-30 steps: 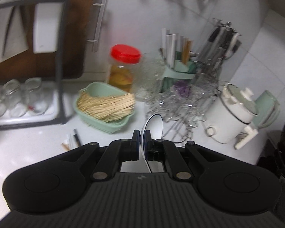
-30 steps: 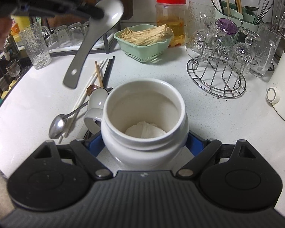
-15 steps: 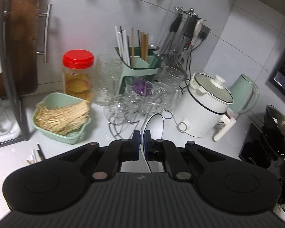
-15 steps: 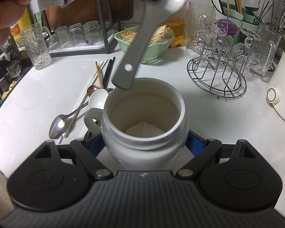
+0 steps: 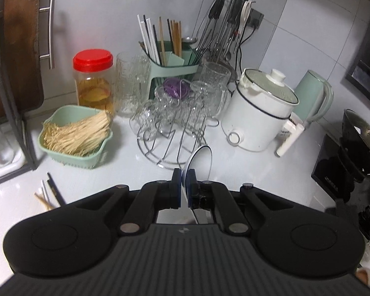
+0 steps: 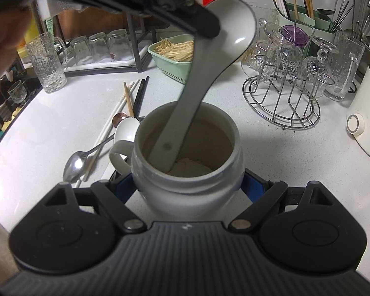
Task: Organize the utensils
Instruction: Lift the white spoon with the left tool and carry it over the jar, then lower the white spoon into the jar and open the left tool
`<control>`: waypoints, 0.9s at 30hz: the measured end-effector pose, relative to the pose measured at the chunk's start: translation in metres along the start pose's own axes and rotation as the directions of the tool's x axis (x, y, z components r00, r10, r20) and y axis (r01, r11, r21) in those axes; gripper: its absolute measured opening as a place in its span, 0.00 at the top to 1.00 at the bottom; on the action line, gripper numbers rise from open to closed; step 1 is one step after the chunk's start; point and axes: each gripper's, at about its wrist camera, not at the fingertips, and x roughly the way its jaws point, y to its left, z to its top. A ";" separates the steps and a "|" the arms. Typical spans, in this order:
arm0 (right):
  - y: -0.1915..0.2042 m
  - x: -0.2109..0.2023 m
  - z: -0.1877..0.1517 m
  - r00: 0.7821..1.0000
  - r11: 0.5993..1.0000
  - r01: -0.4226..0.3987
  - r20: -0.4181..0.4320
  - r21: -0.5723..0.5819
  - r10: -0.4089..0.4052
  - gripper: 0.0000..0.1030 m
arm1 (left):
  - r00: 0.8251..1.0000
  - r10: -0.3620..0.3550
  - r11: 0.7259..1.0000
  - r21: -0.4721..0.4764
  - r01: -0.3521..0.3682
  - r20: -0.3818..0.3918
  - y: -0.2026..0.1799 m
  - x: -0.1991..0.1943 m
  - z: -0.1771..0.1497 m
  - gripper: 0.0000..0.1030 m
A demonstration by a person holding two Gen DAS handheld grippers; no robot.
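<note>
Left gripper (image 6: pixel 209 28) pinches my white ceramic spoon (image 6: pixel 202 74) handle-down into the crock (image 6: pixel 187 172) my right gripper (image 6: pixel 187 187) clamps; chopsticks (image 6: pixel 133 96) and metal spoon (image 6: pixel 76 164) lie unsorted near the counter's (image 6: pixel 296 160) left edge.

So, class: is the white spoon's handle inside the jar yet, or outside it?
Inside: the white spoon, gripped at its bowl, has its handle tip below the rim of the jar.

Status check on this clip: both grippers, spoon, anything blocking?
Left hand-held gripper shut on white spoon. Right hand-held gripper clamps white jar. Spoon handle inside jar mouth. Nothing blocking.
</note>
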 end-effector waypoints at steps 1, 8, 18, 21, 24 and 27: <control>0.000 0.000 0.000 1.000 1.000 0.000 0.001 0.001 0.000 0.11 | 1.000 -0.004 1.000 -0.005 0.004 -0.011 0.001 -0.003 -0.001 0.95; 0.001 0.000 0.000 1.000 1.000 0.003 0.006 0.001 -0.003 0.12 | 0.990 -0.039 0.999 -0.009 0.038 -0.133 0.000 -0.011 -0.011 0.95; 0.003 -0.001 -0.001 1.000 1.000 0.005 0.015 -0.001 -0.005 0.11 | 0.959 -0.049 0.997 0.050 0.065 -0.281 -0.012 0.011 -0.020 0.95; 0.003 -0.001 -0.002 1.000 1.000 0.005 0.017 -0.001 -0.005 0.12 | 0.951 -0.024 0.996 0.078 0.050 -0.310 -0.016 0.018 -0.022 0.95; 0.002 -0.001 -0.002 1.000 1.000 0.005 0.022 0.001 -0.005 0.11 | 0.941 -0.016 0.995 0.087 0.048 -0.337 -0.018 0.025 -0.024 0.95; 0.003 -0.001 -0.003 1.000 1.000 0.006 0.027 -0.004 -0.006 0.11 | 0.936 -0.006 0.995 0.089 0.040 -0.351 -0.018 0.030 -0.024 0.95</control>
